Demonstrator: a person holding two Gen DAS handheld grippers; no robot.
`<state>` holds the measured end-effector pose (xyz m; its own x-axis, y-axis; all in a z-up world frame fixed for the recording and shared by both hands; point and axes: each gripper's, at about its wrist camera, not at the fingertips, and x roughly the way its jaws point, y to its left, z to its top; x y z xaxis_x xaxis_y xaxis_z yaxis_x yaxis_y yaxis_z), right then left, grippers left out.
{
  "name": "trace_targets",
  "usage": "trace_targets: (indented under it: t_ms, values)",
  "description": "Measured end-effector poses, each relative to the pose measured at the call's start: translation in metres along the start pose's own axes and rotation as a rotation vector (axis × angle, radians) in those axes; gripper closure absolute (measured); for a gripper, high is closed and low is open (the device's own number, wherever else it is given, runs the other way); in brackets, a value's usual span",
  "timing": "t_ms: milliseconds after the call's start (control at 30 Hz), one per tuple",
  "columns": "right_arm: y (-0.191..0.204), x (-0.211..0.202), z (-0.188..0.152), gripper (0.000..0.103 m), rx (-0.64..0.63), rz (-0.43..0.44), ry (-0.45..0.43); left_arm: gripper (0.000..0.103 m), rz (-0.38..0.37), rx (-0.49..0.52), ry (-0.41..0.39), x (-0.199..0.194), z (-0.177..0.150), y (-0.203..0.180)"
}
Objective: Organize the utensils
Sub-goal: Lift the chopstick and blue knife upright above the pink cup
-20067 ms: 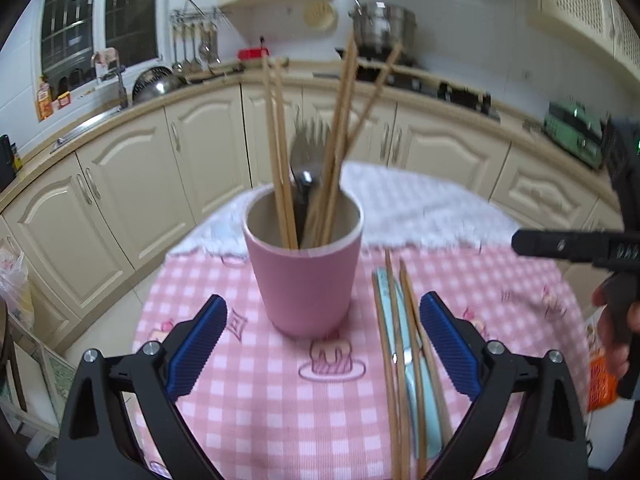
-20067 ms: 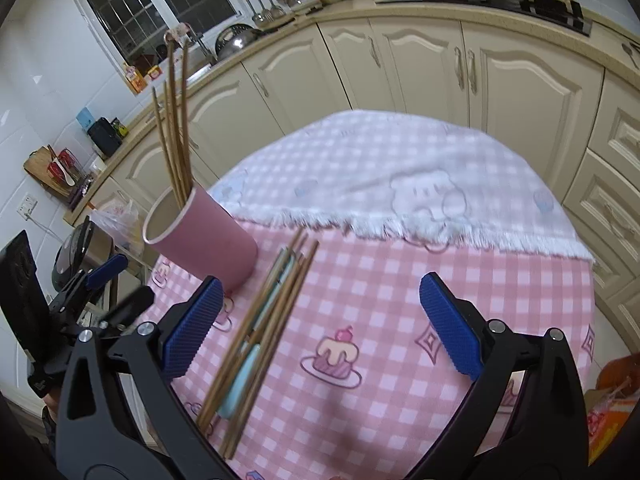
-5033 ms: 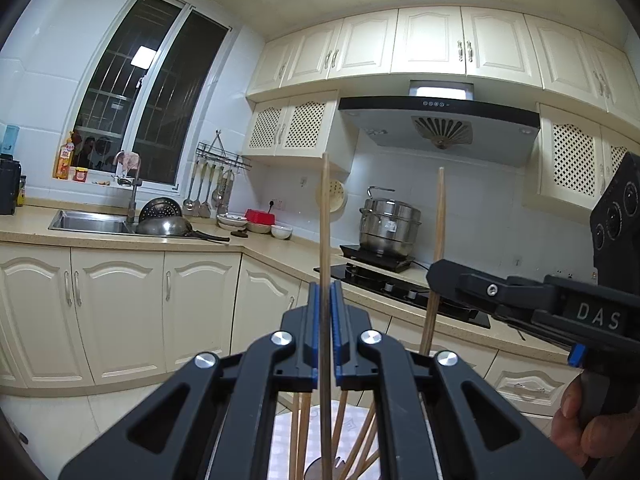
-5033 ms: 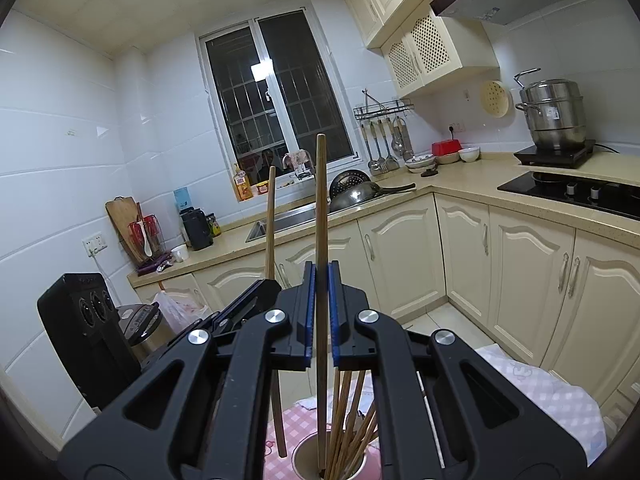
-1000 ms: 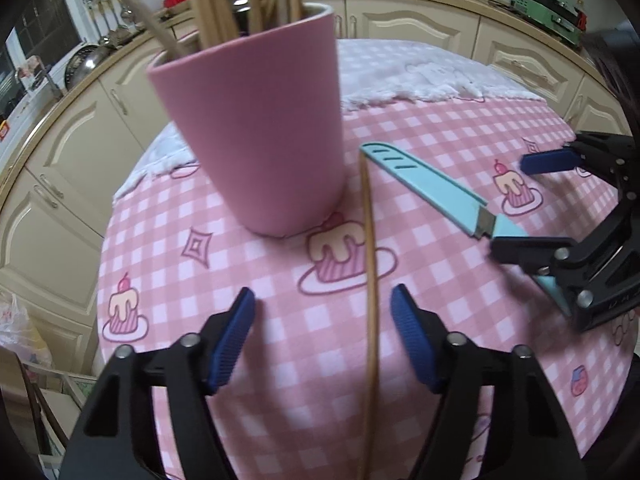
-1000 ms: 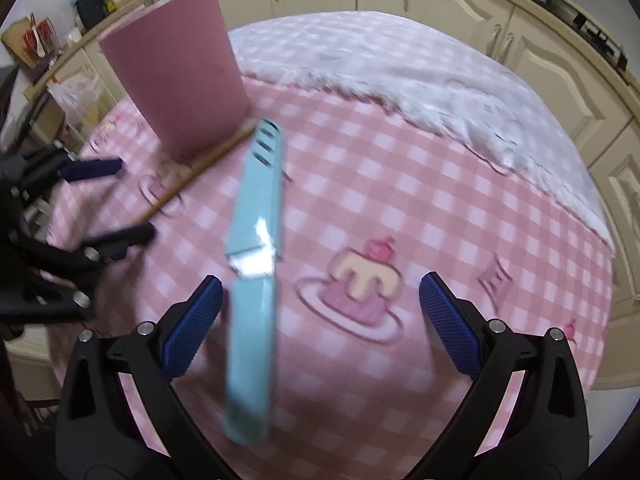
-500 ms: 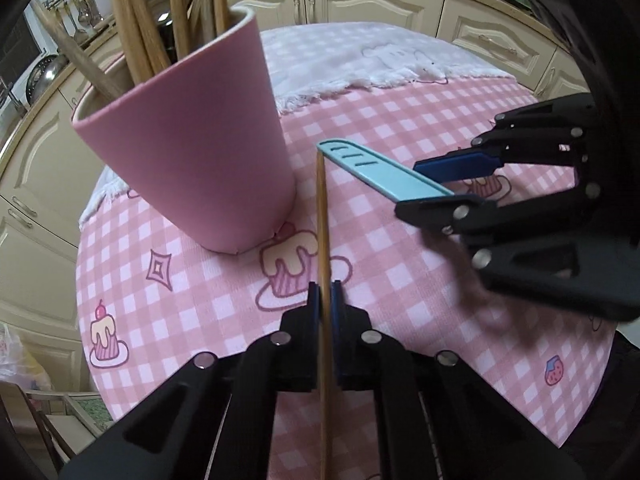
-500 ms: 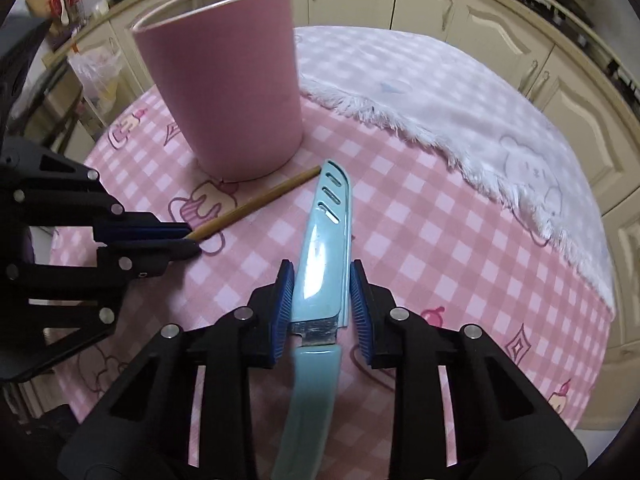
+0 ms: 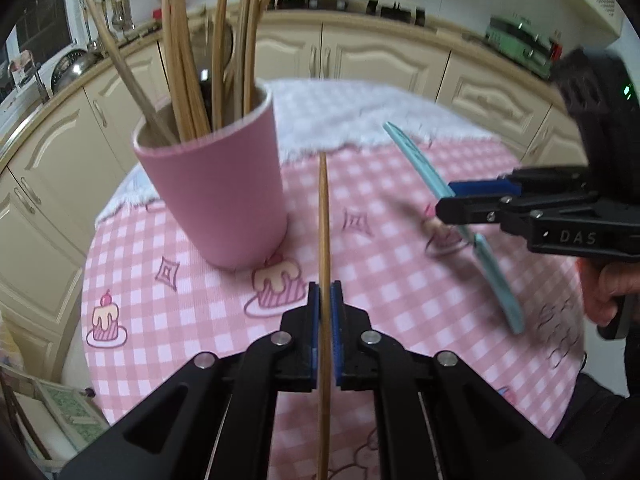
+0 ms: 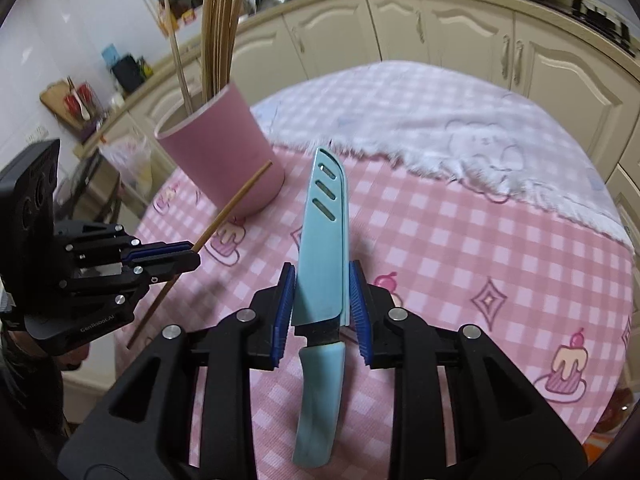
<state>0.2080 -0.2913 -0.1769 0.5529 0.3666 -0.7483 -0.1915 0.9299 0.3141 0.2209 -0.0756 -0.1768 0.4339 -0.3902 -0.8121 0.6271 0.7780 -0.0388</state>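
Above pink checked tablecloth [image 9: 384,280], beside the pink cup [image 9: 216,184], a light stiff chopstick [image 9: 324,240] is pinched by the left gripper [image 9: 325,312] and a slippery sheathed knife [image 10: 324,248] is clamped mid-length by the right gripper [image 10: 322,308].

A pink cup [image 9: 216,184] crammed with upright chopsticks [image 9: 188,60] blocks the left centre of the left wrist frame, its mouth crowded. The right gripper [image 9: 452,200], clamped on a sheathed knife [image 9: 440,204], bars the right side. Bare checked worktop [image 9: 168,320] lies open at lower left and across the right wrist frame's right half.
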Motion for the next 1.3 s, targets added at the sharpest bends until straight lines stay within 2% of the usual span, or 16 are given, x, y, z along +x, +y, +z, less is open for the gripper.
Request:
trace_targets:
  t_ms: [300,767,1067,1300]
  values:
    - [-0.005,-0.028,-0.003,0.076,0.019,0.032,-0.107,0.098,-0.001,-0.03,-0.215,-0.04,0.008,-0.009]
    - [0.009,-0.048,0.008,0.076,0.001,0.09,-0.21,0.098,0.03,-0.157,-0.437,-0.082,0.015,0.008]
    - [0.026,-0.061,0.03,0.076,-0.044,0.115,-0.265,0.098,0.069,-0.214,-0.551,-0.102,0.024,0.023]
    - [0.048,-0.084,0.068,0.076,-0.105,0.163,-0.352,0.098,0.104,-0.225,-0.664,-0.126,0.048,0.033]
